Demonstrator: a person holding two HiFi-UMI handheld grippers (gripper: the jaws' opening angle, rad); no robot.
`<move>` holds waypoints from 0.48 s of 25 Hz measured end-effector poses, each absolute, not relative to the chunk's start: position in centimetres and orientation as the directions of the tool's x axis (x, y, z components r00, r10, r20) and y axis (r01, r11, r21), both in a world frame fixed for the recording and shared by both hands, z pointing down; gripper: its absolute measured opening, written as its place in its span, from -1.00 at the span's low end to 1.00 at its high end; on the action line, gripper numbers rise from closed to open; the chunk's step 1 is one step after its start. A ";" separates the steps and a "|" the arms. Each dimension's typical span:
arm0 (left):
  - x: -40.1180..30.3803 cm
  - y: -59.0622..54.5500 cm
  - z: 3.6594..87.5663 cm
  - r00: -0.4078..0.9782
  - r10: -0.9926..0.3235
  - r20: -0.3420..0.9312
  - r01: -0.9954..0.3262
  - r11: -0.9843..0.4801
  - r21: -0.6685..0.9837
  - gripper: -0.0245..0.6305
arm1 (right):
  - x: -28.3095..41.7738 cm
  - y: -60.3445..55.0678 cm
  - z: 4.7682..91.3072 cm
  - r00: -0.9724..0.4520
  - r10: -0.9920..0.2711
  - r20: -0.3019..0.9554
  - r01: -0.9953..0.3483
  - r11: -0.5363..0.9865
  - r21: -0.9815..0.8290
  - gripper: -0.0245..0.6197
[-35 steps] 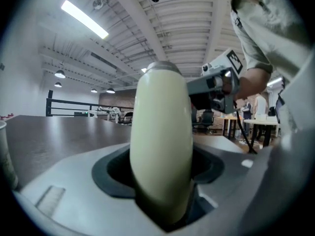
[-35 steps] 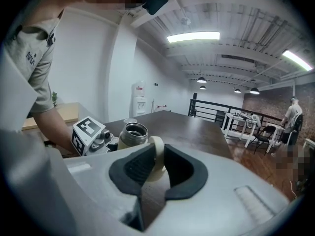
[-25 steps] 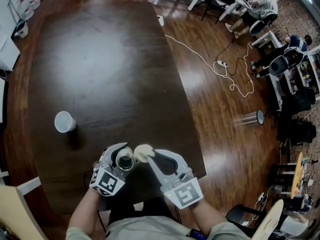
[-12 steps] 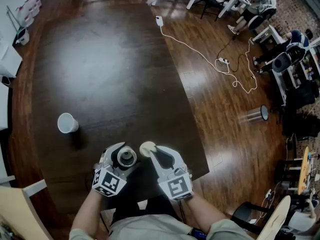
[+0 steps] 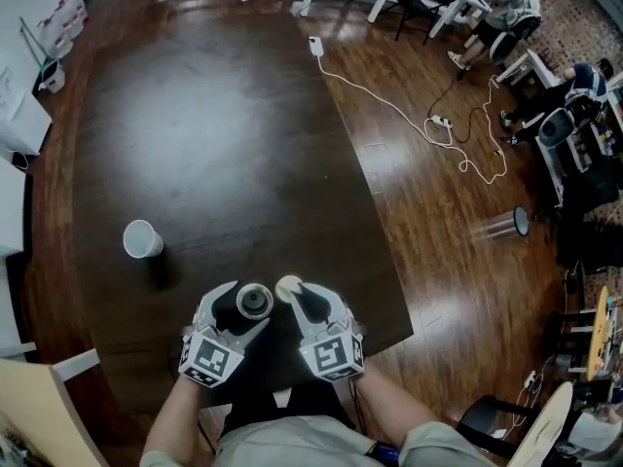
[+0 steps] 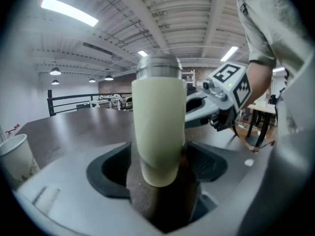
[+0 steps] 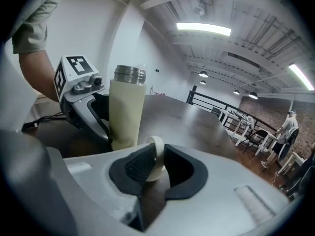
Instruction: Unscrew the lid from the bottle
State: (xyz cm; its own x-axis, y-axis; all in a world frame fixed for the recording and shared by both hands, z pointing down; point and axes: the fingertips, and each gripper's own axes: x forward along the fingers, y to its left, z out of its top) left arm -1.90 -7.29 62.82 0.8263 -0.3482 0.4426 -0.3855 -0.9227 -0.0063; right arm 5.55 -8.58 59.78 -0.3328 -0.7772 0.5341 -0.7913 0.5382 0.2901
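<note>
**Lid off; bottle standing free on the table**

Furthest left, a paper cup (image 5: 142, 238) stands alone on the dark table (image 5: 195, 115), well apart from the work and playing no part in it.

Next, the left tongs (image 5: 248, 305). Their jaws have just been opening and now stand wide. The bottle (image 6: 157, 127) is upright between them at the near edge of the table. We judge that the pads lie just beside its wall without pressing, so the bottle rests on its own base. Its steel neck (image 6: 157, 65) is bare.

On the right, the right tongs (image 7: 153, 168) are closed on the lid (image 7: 155, 159). It is held edge-up, with the pads on its two flat faces, just beside the bottle.

Handling, as we judge it:
- The bottle looks rigid, with a smooth cream wall that may slide under hard pads.
- The body looks the soundest place to grip, around mid-height, well below the bare neck.
- It is tall for its base, so a sideways knock could tip it.
- The lid looks small, light and stiff.
- Held on edge, the lid could twist or roll away if the grip eases before it is laid flat.
</note>
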 end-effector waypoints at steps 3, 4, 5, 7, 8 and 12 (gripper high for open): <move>-2.4 -7.6 61.6 0.827 -0.358 0.433 -0.387 -0.922 -0.024 0.21 | 5.5 -8.8 60.5 -0.320 -0.779 0.539 -0.789 0.535 0.304 -0.74; -2.8 -7.6 61.3 0.827 -0.364 0.428 -0.394 -0.919 -0.020 0.21 | 5.5 -8.9 60.8 -0.315 -0.782 0.537 -0.788 0.531 0.311 -0.74; -3.1 -7.6 61.2 0.828 -0.371 0.421 -0.405 -0.914 -0.009 0.21 | 5.5 -9.0 61.1 -0.311 -0.785 0.536 -0.788 0.528 0.316 -0.74; -3.9 -7.5 61.1 0.828 -0.388 0.404 -0.434 -0.901 0.025 0.17 | 5.4 -9.0 61.6 -0.307 -0.789 0.533 -0.787 0.525 0.325 -0.74; -4.1 -7.4 60.9 0.828 -0.397 0.396 -0.449 -0.892 0.045 0.14 | 5.4 -8.9 61.8 -0.307 -0.789 0.533 -0.785 0.526 0.327 -0.74; -5.3 -7.5 59.7 0.815 -0.453 0.361 -0.526 -0.839 0.135 0.06 | 5.3 -8.8 62.2 -0.330 -0.764 0.554 -0.787 0.547 0.285 -0.74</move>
